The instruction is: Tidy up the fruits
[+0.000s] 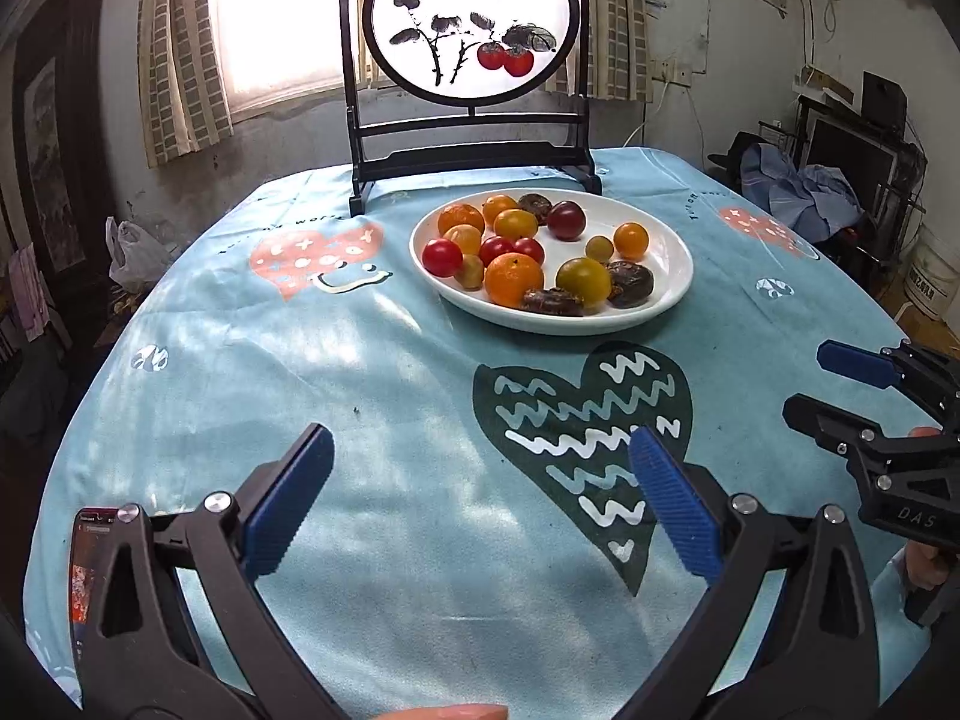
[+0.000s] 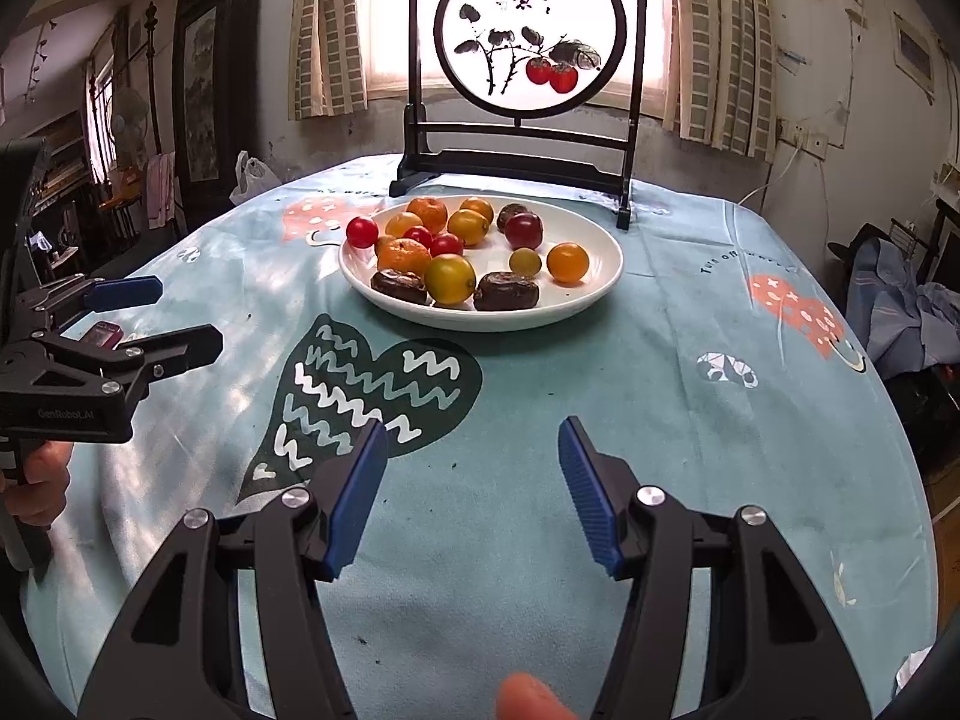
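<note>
The left gripper point(image 1: 480, 498), black with ribbed blue pads, carries "GenRobot.AI" on its body; its jaws stand spread wide with nothing between them, over the light blue printed cloth covering the surface point(image 1: 390, 360). Ahead of both jaws, well apart from them, sits the white oval ceramic plate point(image 1: 675, 276) heaped with orange, red, yellow and dark brown fruits point(image 1: 513, 279). Behind it stands a black-framed round painted screen point(image 1: 474, 18) bearing brushed characters. The right gripper point(image 2: 474, 495), marked "DAS", has its jaws released, partly spread and empty.
</note>
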